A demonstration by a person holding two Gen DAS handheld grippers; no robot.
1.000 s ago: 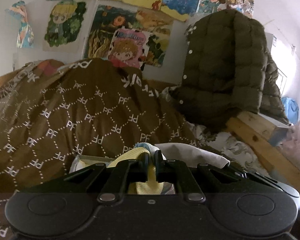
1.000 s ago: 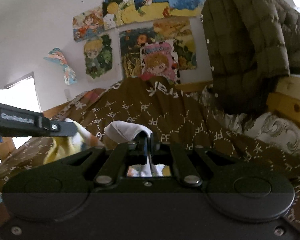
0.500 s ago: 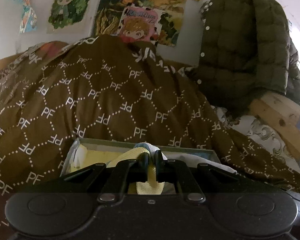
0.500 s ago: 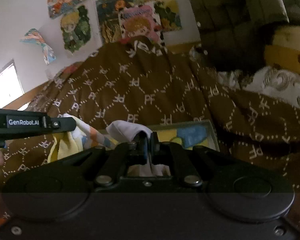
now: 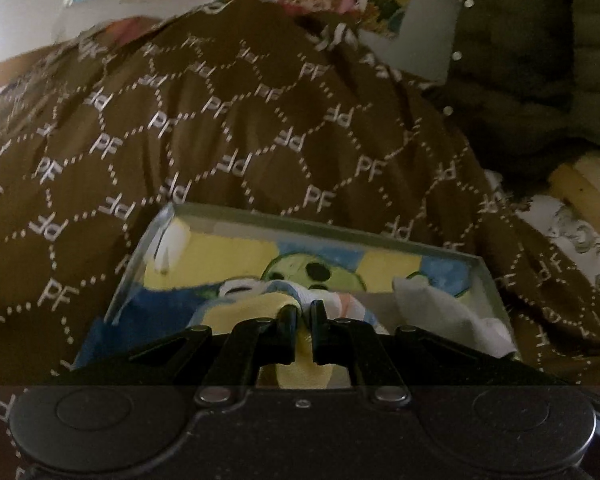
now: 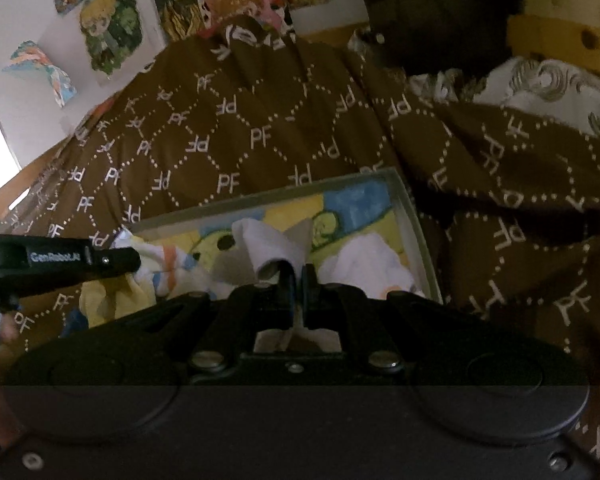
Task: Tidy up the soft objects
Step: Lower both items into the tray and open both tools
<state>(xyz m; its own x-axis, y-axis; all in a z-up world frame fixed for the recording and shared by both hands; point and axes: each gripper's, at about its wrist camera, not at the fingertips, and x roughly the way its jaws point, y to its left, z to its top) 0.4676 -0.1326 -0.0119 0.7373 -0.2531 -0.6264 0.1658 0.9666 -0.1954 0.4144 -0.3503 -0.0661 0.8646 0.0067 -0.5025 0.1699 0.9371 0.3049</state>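
A: Yellow cloth is pinched in the left gripper, jaws nearly closed on it; white cloth is clamped likewise in the right gripper. Both hang over the shallow box on the brown quilt.

B: Risks?

A: I'd judge a cloth could drape over the box's rim, or drag the loose white cloth already inside.

B: Count?

A: Two grippers, one box, two held cloths, at least one lying loose.

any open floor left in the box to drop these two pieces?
Bare floor in the box shows along the far wall, around the green cartoon print. The right end holds a white bundle. The near-left is crowded by the left claw with its yellow cloth.
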